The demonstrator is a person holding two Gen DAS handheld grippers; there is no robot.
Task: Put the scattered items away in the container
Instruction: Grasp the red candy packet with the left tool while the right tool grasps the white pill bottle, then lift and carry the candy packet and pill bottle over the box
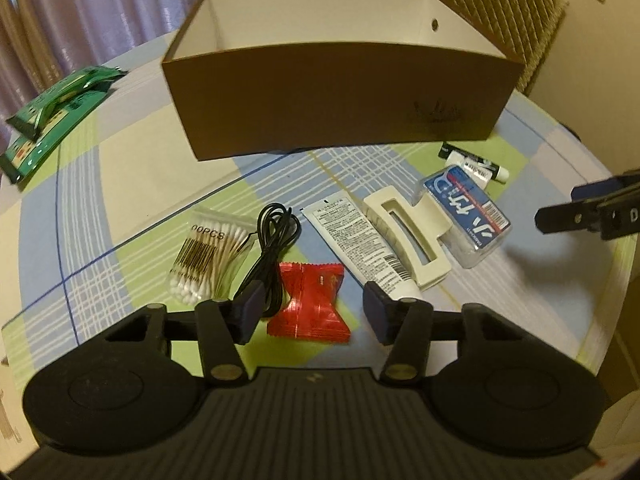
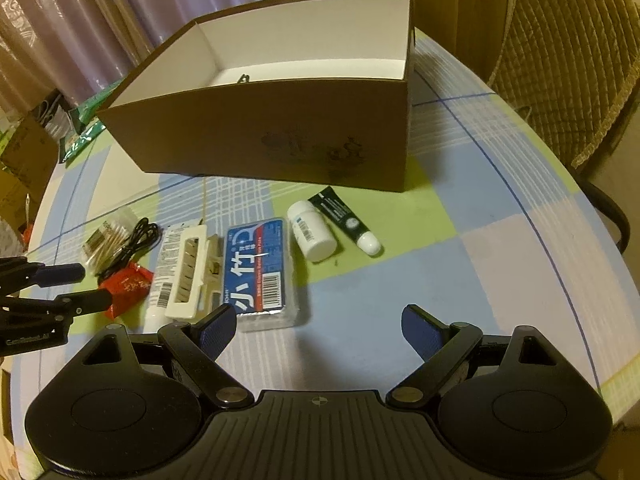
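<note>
My left claw (image 1: 310,312) stands partly open astride the red sachet (image 1: 308,306), pads clear of it, near the tabletop's (image 1: 120,184) front edge. My right claw (image 2: 318,330) gapes wide, empty. The brown box (image 1: 332,92) sits behind.

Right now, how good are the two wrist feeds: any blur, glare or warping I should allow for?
Left wrist view: heavy fisheye bowing of the table edge; the brown box looks soft, the red packet between the left tool fingers reads sharp. Right wrist view: same warping and dim warm light, soft shadows; glare streak on the blue floss box; right tool clear.
</note>
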